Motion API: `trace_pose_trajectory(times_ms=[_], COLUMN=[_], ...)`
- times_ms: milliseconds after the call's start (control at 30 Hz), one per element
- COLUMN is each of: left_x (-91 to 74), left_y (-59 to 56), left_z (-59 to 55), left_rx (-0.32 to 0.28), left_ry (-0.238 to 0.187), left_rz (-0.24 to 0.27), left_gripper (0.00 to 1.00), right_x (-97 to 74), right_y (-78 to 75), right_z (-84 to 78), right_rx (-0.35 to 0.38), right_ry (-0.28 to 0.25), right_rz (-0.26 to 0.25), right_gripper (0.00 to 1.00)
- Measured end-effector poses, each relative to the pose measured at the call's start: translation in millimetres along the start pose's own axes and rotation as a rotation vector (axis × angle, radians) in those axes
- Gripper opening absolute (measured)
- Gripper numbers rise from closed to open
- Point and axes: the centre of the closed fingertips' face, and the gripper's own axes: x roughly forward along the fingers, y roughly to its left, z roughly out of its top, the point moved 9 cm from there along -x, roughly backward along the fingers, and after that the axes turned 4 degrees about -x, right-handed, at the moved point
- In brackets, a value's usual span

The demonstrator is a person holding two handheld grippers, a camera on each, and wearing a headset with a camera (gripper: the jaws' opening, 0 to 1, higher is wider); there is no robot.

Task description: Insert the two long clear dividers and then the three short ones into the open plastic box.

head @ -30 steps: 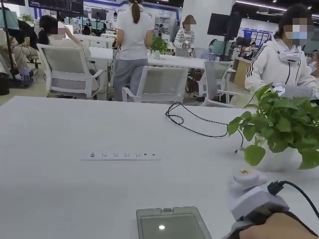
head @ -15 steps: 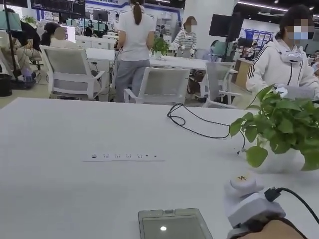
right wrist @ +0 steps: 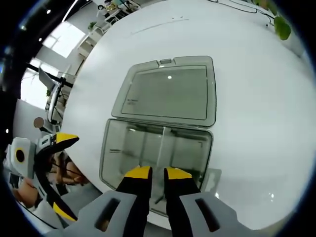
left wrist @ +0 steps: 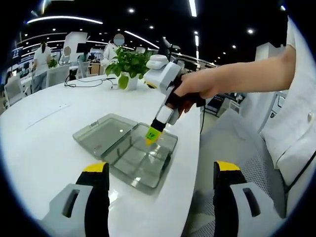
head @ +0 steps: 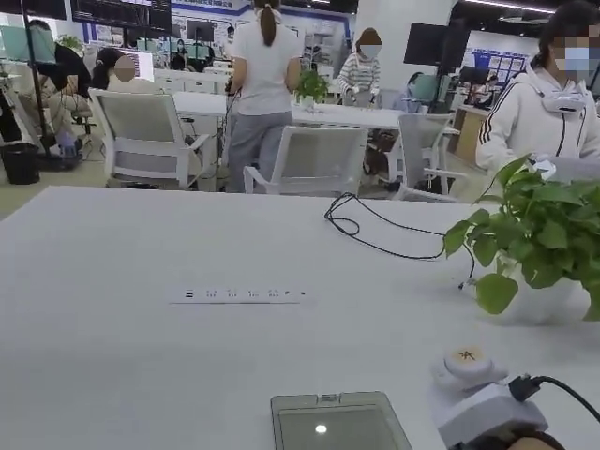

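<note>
- Right gripper (right wrist: 158, 173): jaws almost closed, low over the open plastic box (right wrist: 106, 148); I cannot tell whether they pinch the clear divider (right wrist: 161, 140) standing inside.
- Left gripper (left wrist: 160, 170): jaws wide, holding nothing, near the box.
- Lid (right wrist: 168, 94) lies flat on the white worktop (right wrist: 247, 98).

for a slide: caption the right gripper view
Right hand-held gripper, jaws nearly together, over the open clear box on the white table

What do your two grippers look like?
Both the left gripper and the right gripper have black jaws with yellow tips on grey bases. A black cable plugs into one. The person's top is white.
</note>
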Motion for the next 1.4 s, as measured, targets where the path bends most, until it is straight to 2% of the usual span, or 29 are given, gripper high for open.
trace_pose_trajectory(times_ms=[233, 400, 700, 900, 933, 1233, 1400], left_x=[-2.1, -4.9, -10.4, -16.5, -17.7, -27.4, -28.4], left_y=[-1.2, -3.8, -9.5, -12.9, -13.9, -20.4, -21.9], left_z=[1.6, 4.5, 7.5, 9.5, 9.9, 11.3, 10.6], left_rx=[-0.012, -0.016, -0.032, -0.054, -0.058, -0.096, -0.110], left_ry=[0.002, 0.000, 0.005, -0.001, -0.001, -0.013, -0.016], left_rz=[0.019, 0.042, 0.098, 0.153, 0.166, 0.253, 0.288], left_gripper=[0.88, 0.88, 0.88, 0.87, 0.87, 0.87, 0.87], right_x=[-1.0, -5.7, -20.9, -34.6, -38.0, -62.4, -75.5], right_y=[-2.4, -4.5, -5.5, -6.9, -7.9, -9.4, -11.9], right_z=[-2.2, -1.3, 1.2, 2.4, 1.9, 2.3, -0.3], right_rx=[-0.020, -0.016, -0.086, -0.183, -0.180, -0.331, -0.421], right_ry=[-0.023, -0.065, -0.128, -0.176, -0.179, -0.257, -0.275], right_rz=[0.028, 0.069, 0.139, 0.188, 0.195, 0.261, 0.286], right_gripper=[0.12, 0.15, 0.20, 0.25, 0.26, 0.39, 0.48])
